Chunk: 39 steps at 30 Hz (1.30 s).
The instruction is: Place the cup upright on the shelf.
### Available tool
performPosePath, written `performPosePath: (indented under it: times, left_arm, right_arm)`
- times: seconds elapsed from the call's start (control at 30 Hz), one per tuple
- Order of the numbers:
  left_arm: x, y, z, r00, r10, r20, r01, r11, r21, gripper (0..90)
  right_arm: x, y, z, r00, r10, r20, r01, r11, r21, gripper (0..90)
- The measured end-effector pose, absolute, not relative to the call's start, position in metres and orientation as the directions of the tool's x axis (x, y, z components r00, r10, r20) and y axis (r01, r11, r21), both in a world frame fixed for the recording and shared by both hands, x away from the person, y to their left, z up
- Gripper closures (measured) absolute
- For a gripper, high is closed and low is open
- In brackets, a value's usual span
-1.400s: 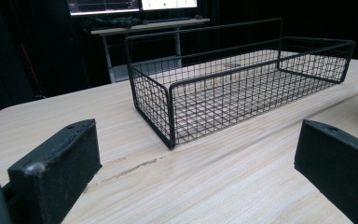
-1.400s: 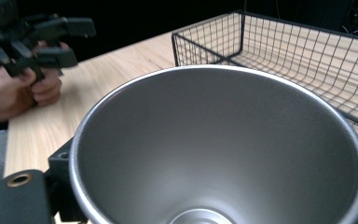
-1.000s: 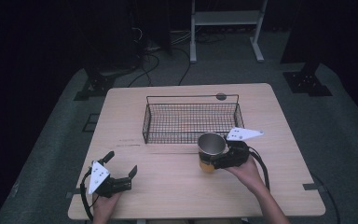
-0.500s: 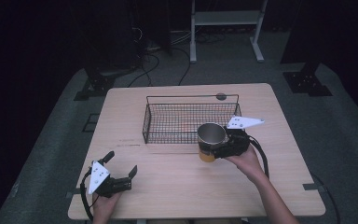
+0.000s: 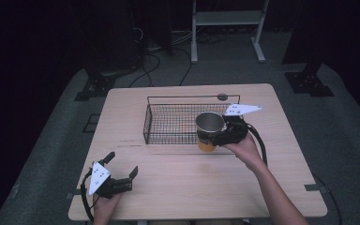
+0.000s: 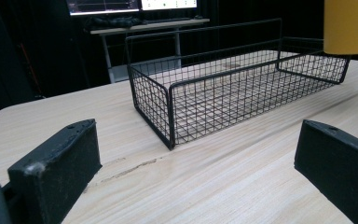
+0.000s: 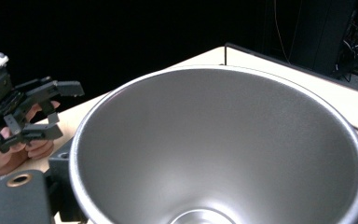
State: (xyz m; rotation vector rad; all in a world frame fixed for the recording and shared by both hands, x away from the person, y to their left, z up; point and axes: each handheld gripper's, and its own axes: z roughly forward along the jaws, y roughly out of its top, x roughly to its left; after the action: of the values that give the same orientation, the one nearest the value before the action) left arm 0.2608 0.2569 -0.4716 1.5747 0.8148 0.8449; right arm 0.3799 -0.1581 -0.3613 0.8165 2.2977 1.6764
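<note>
High view first, nearest me: my left tongs [image 5: 121,170] lie low at the near left corner of the worktop [image 5: 178,187], jaws spread wide and nothing between them, my left hand [image 5: 105,206] under them at the worktop's edge. In the left gripper view the two black jaws stand far apart with bare wood grain between, and the wire basket [image 6: 233,100] sits beyond them, one corner turned toward me.

Farther out and to the right, my right hand [image 5: 243,147] carries the right tongs [image 5: 218,137], clenched on the cup [image 5: 209,131]. The cup is yellow outside and steel inside, upright, its mouth open to the ceiling. It hangs at the basket's near right corner, over the near wire rim, its yellow base clear of the worktop in the left gripper view. In the right gripper view the cup's steel bowl sits close to the lens, with my left tongs showing past its rim.

Beyond the cup the basket [image 5: 178,123] rests mid-worktop, long side across. Past the far edge lie grey carpet [image 5: 51,154], cables and a white stand [image 5: 225,28].
</note>
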Motion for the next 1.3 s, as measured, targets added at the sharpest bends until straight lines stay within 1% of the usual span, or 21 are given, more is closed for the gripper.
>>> performPosePath:
  times: [0.17, 0.3, 0.4, 0.5, 0.73, 1.0, 1.1, 1.3]
  left_arm:
    - [0.261, 0.257, -0.472, 0.508, 0.856, 0.097, 0.061, -0.148, 0.987, 0.0]
    - [0.261, 0.257, -0.472, 0.509, 0.856, 0.093, 0.062, -0.145, 0.988, 0.0]
    - [0.261, 0.257, -0.472, 0.509, 0.855, 0.095, 0.062, -0.147, 0.987, 0.0]
    - [0.261, 0.257, -0.472, 0.509, 0.856, 0.093, 0.063, -0.144, 0.988, 0.0]
    - [0.261, 0.258, -0.471, 0.509, 0.856, 0.091, 0.064, -0.143, 0.988, 0.0]
    - [0.261, 0.258, -0.471, 0.509, 0.856, 0.088, 0.065, -0.140, 0.988, 0.0]
    - [0.261, 0.258, -0.472, 0.510, 0.856, 0.086, 0.065, -0.138, 0.988, 0.0]
    - [0.262, 0.258, -0.471, 0.510, 0.856, 0.085, 0.066, -0.137, 0.988, 0.0]
  right_arm:
    - [0.393, -0.155, -0.353, -0.832, 0.532, 0.156, 0.318, 0.227, 0.921, 12.1]
    - [0.405, -0.153, -0.350, -0.834, 0.523, 0.178, 0.336, 0.224, 0.915, 12.0]
    - [0.411, -0.151, -0.348, -0.834, 0.526, 0.167, 0.331, 0.235, 0.914, 12.0]
    - [0.419, -0.149, -0.346, -0.833, 0.523, 0.179, 0.340, 0.228, 0.913, 12.0]
    - [0.436, -0.143, -0.342, -0.832, 0.530, 0.164, 0.336, 0.245, 0.909, 12.0]
    - [0.454, -0.140, -0.342, -0.828, 0.541, 0.145, 0.327, 0.257, 0.909, 12.0]
    - [0.462, -0.142, -0.345, -0.818, 0.558, 0.141, 0.328, 0.252, 0.910, 12.0]
    - [0.476, -0.141, -0.351, -0.821, 0.555, 0.135, 0.330, 0.267, 0.905, 12.0]
